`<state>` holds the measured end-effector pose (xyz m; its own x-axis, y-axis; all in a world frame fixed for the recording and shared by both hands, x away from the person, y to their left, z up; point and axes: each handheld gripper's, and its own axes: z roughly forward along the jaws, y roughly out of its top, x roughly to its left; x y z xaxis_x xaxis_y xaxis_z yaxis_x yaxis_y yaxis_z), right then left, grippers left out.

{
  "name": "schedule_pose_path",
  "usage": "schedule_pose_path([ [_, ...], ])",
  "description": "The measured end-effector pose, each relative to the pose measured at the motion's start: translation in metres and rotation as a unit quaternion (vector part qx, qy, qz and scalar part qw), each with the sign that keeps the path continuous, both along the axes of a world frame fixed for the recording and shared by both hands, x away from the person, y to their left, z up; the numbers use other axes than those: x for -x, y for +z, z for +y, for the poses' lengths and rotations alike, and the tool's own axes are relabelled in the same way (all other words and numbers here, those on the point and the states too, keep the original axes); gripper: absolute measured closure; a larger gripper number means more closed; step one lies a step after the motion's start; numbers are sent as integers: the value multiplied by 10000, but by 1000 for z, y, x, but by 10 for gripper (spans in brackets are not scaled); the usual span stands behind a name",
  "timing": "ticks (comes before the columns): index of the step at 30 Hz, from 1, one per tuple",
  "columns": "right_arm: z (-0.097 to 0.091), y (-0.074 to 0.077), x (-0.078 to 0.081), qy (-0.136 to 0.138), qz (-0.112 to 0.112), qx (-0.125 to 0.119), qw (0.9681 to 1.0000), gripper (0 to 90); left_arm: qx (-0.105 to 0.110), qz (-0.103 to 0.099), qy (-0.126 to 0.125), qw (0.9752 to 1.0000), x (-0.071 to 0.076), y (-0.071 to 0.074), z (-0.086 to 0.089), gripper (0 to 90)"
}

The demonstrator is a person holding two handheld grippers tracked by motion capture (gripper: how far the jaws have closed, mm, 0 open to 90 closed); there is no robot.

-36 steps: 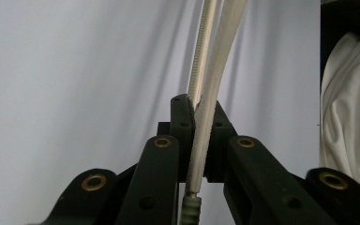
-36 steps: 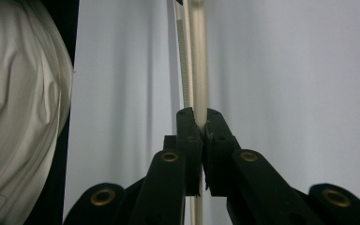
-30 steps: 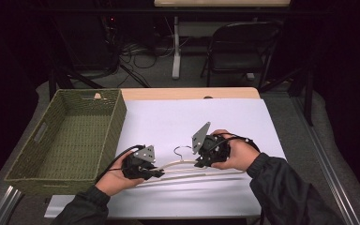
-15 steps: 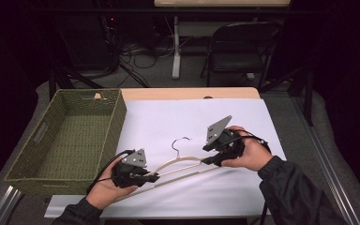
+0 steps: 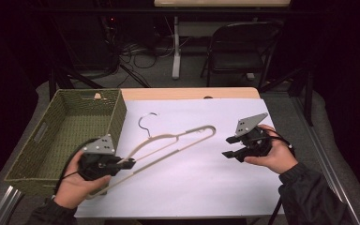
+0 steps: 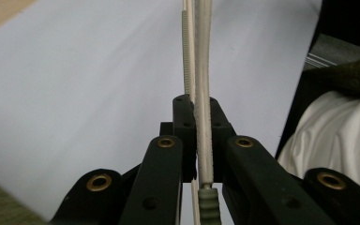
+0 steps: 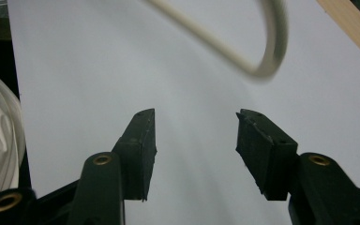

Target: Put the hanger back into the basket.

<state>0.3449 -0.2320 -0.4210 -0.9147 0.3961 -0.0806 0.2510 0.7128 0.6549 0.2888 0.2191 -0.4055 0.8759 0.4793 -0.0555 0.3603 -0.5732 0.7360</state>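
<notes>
A cream hanger (image 5: 178,138) with a metal hook (image 5: 146,121) hangs tilted over the white sheet, its far end raised. My left gripper (image 5: 130,163) is shut on the hanger's lower bar near its left end; in the left gripper view the pads (image 6: 185,136) pinch the cream bar (image 6: 203,84). My right gripper (image 5: 227,147) is held to the right of the hanger, apart from it. Its jaws have just been opening, and nothing is between them. In the right gripper view (image 7: 196,136) the hanger's rounded end (image 7: 262,61) floats above the fingertips.
A green woven basket (image 5: 117,112) stands at the table's left, close to my left hand. The white sheet (image 5: 206,178) covers most of the wooden table. A folding chair (image 5: 239,47) and cables are beyond the far edge. White cloth (image 6: 337,136) lies off the table's side.
The right gripper let go of the hanger, opened and drew off to the right. The left gripper, still shut on the hanger, rose and shifted left, tilting the hanger up.
</notes>
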Motion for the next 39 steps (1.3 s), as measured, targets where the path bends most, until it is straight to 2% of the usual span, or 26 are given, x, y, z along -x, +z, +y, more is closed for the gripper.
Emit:
schedule_pose_path([
  [1, -6, -4, 1, -88, 53, -1, 9999, 473, -6, -57, 90, 9999, -2, 6, 8, 873],
  [3, -6, -5, 1, -121, 8, 25, 9999, 473, 8, -138, 208, 9997, -5, 13, 18, 873],
  [7, -12, -12, 0, -207, 100, 12, 9997, 473, -6, -257, 553, 9981, -17, 30, 47, 873],
  [8, -13, -14, 0, -239, 79, -41, 9997, 474, -53, -294, 674, 9973, -21, 33, 57, 873],
  [11, -15, -19, -1, -304, 116, 36, 9995, 476, -31, -353, 949, 9949, -30, 39, 81, 873],
  [14, -16, -20, -2, -362, 109, 53, 9993, 478, -49, -419, 1268, 9910, -38, 44, 108, 873],
  [15, -17, -19, -2, -323, 209, 198, 9991, 479, -81, -453, 1337, 9900, -39, 46, 116, 873],
  [16, -17, -21, -3, -360, 150, 93, 9992, 480, -76, -479, 1419, 9887, -41, 47, 123, 873],
  [18, -17, -22, -3, -386, 162, 127, 9990, 482, -118, -482, 1519, 9871, -44, 48, 139, 873],
  [19, -16, -25, -3, -428, 114, 20, 9990, 482, -118, -485, 1575, 9863, -46, 48, 145, 873],
  [20, -17, -23, -3, -379, 192, 216, 9989, 482, -130, -484, 1637, 9852, -47, 48, 151, 873],
  [21, -16, -26, -3, -382, 147, 130, 9991, 482, -163, -490, 1684, 9844, -48, 48, 157, 873],
  [22, -17, -25, -3, -357, 224, 273, 9987, 482, -198, -488, 1713, 9838, -48, 47, 161, 873],
  [25, -16, -28, -4, -404, 192, 201, 9988, 483, -293, -504, 1820, 9816, -52, 43, 177, 873],
  [26, -17, -27, -4, -403, 219, 283, 9985, 484, -312, -508, 1832, 9813, -52, 42, 178, 873],
  [28, -16, -30, -4, -432, 174, 189, 9987, 484, -405, -532, 1856, 9803, -54, 37, 185, 873],
  [29, -16, -28, -4, -379, 275, 302, 9984, 484, -425, -514, 1874, 9800, -55, 34, 188, 873],
  [31, -16, -30, -4, -384, 285, 326, 9983, 484, -395, -462, 1909, 9797, -57, 29, 193, 873],
  [32, -17, -32, -4, -395, 253, 225, 9986, 485, -409, -454, 1939, 9791, -58, 25, 196, 873],
  [35, -18, -34, -4, -426, 248, 179, 9986, 486, -409, -401, 2020, 9777, -60, 17, 205, 873],
  [36, -18, -33, -4, -440, 276, 287, 9982, 486, -393, -362, 2036, 9776, -61, 15, 208, 873],
  [37, -18, -35, -4, -441, 283, 224, 9984, 486, -398, -348, 2052, 9773, -61, 13, 211, 873],
  [38, -19, -34, -4, -433, 309, 297, 9981, 486, -391, -338, 2084, 9767, -61, 11, 213, 873],
  [39, -19, -36, -4, -418, 304, 251, 9983, 486, -358, -313, 2106, 9764, -61, 7, 217, 873],
])
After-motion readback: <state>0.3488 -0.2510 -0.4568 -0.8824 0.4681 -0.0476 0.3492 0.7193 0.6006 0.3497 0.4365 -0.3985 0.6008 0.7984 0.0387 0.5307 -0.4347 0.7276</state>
